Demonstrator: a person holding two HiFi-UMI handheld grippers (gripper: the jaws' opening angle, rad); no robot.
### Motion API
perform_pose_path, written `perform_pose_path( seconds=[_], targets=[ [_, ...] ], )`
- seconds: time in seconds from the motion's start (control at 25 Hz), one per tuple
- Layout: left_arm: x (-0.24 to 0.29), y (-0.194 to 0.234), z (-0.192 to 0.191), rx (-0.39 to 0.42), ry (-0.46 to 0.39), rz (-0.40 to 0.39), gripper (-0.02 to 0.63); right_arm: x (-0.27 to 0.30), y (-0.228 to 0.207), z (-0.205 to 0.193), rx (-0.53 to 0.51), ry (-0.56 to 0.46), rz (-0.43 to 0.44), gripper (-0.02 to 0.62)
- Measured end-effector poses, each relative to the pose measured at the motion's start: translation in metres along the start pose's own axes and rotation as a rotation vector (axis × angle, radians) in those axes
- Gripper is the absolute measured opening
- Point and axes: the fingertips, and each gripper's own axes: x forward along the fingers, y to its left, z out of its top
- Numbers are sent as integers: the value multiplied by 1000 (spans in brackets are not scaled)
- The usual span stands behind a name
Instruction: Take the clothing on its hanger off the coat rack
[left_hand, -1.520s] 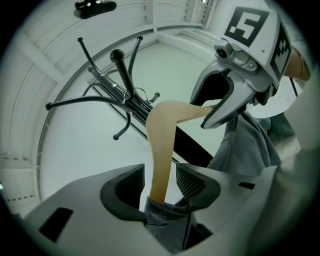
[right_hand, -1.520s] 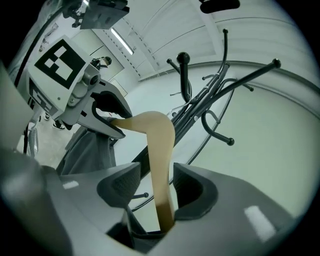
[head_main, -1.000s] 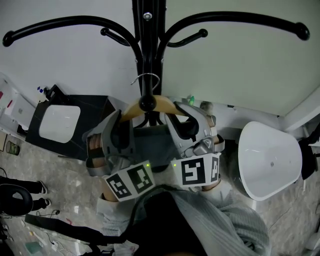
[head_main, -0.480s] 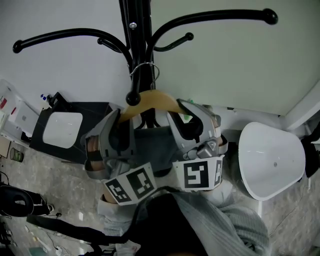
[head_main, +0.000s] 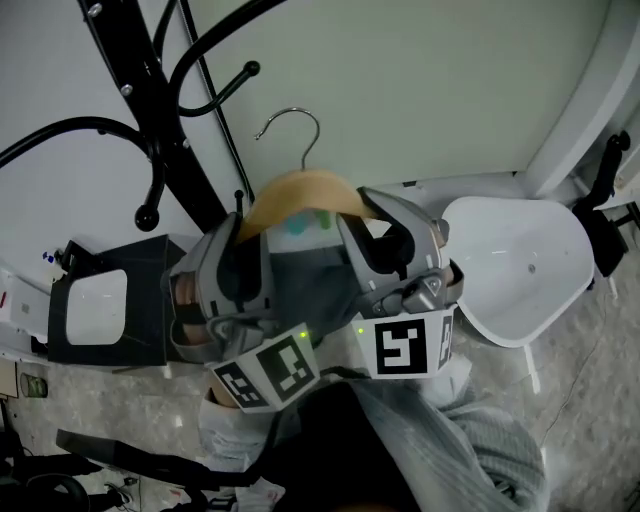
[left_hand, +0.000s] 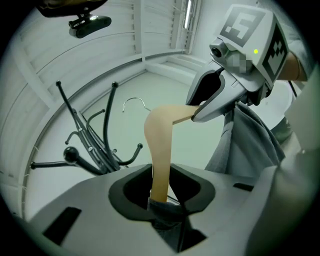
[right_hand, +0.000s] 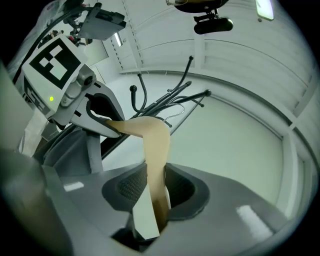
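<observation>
The wooden hanger (head_main: 298, 193) with its grey garment (head_main: 300, 285) hangs in the air between both grippers. Its wire hook (head_main: 292, 128) is free, to the right of the black coat rack (head_main: 140, 120) and touching none of its arms. My left gripper (head_main: 243, 228) is shut on the hanger's left arm (left_hand: 159, 150), with grey cloth pinched at the jaws. On the hanger's right arm (right_hand: 156, 160) my right gripper (head_main: 377, 215) is shut. In the left gripper view the hook (left_hand: 134, 103) hangs clear of the rack (left_hand: 92, 147).
A white shell chair (head_main: 520, 265) stands at the right. At the lower left sits a black box (head_main: 105, 310) with a white inset. The pale wall is close behind the rack. The rack's curved arms (head_main: 205, 60) reach out at the upper left.
Both grippers have carried the hanger up and to the right, off the rack's peg. The hook, which sat by the rack's post, now hangs free, and the rack has slid to the view's left.
</observation>
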Motion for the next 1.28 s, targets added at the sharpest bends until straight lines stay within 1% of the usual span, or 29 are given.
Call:
perform_pose_path(
  seconds=[0.32, 0.56, 0.76, 0.96, 1.28],
  targets=[
    [20, -75, 63, -47, -136, -147, 103, -59, -48, -62, -57, 183, -128, 109],
    [34, -124, 98, -72, -217, -271, 103, -92, -73, -102, -80, 319, -191, 109],
    [33, -162, 125, -68, -273, -358, 103, -124, -86, -130, -71, 403, -228, 109],
    [31, -182, 148, -65, -309, -399, 103, -147, -98, -145, -75, 447, -260, 107],
    [28, -189, 149, -57, -318, -423, 103, -153, -95, -150, -63, 476, -268, 107]
  ],
)
